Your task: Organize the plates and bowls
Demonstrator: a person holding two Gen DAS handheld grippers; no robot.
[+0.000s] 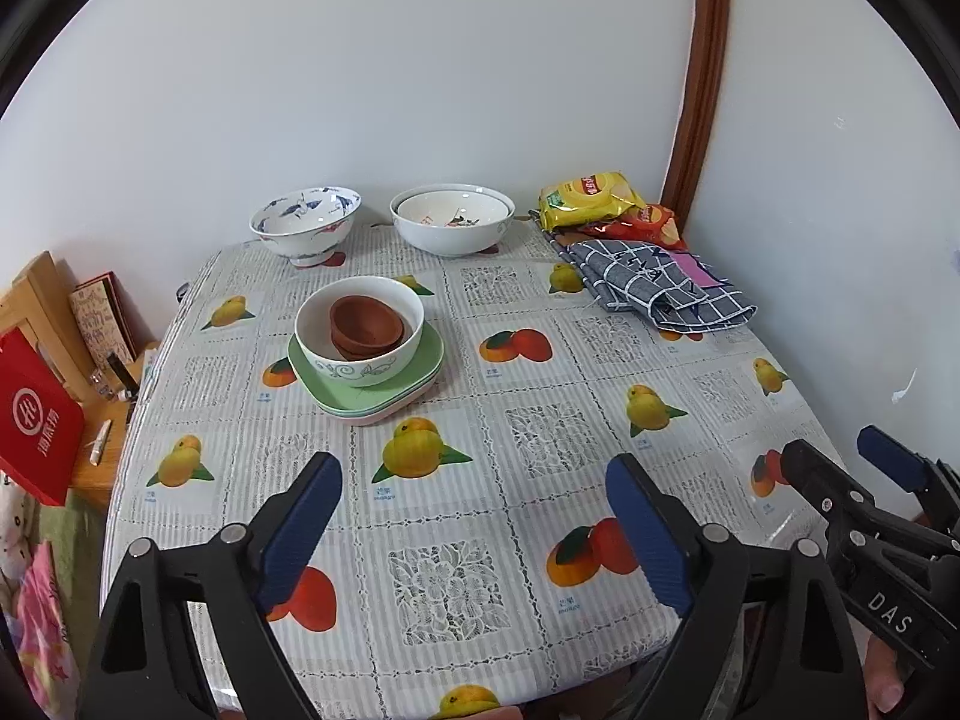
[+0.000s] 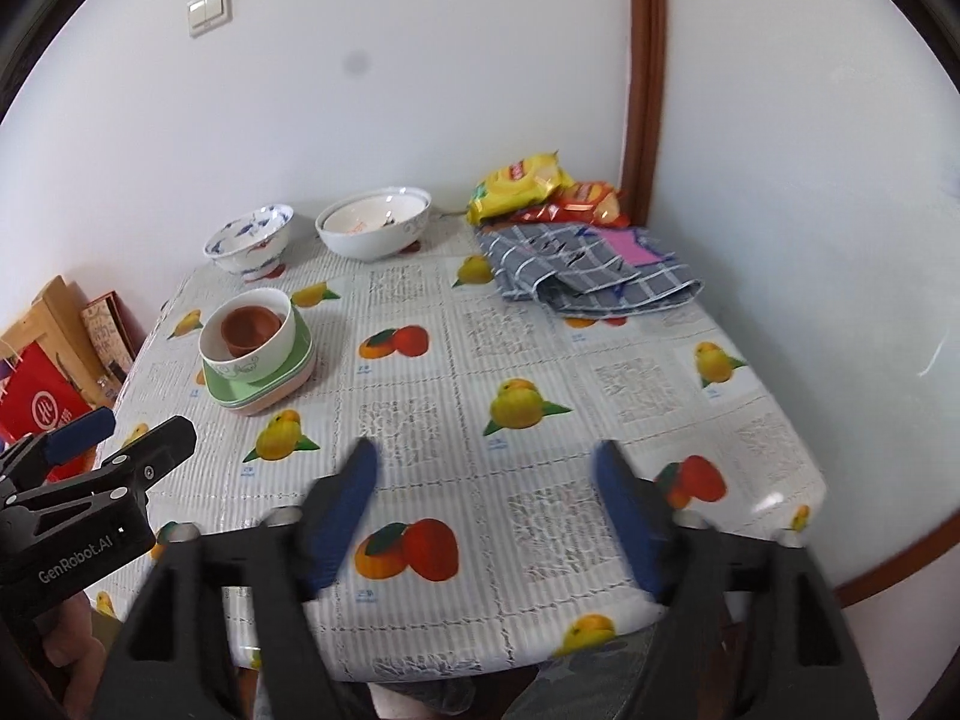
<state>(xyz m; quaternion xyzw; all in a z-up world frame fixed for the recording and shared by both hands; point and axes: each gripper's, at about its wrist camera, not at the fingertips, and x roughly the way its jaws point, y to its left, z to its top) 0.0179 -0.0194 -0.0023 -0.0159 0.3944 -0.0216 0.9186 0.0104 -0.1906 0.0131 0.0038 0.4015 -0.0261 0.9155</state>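
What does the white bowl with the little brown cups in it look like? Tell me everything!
The white bowl is round and glossy, like glazed ceramic, with a grey-green swirly vine painted low on its outside. It stands upright near the table's left side, on a stack of squarish plates, green on top and pinkish at the bottom. Inside sit brown cups, clay-looking and nested together, one slightly tilted. Nothing else touches the bowl; both grippers are away from it, over the table's near edge.
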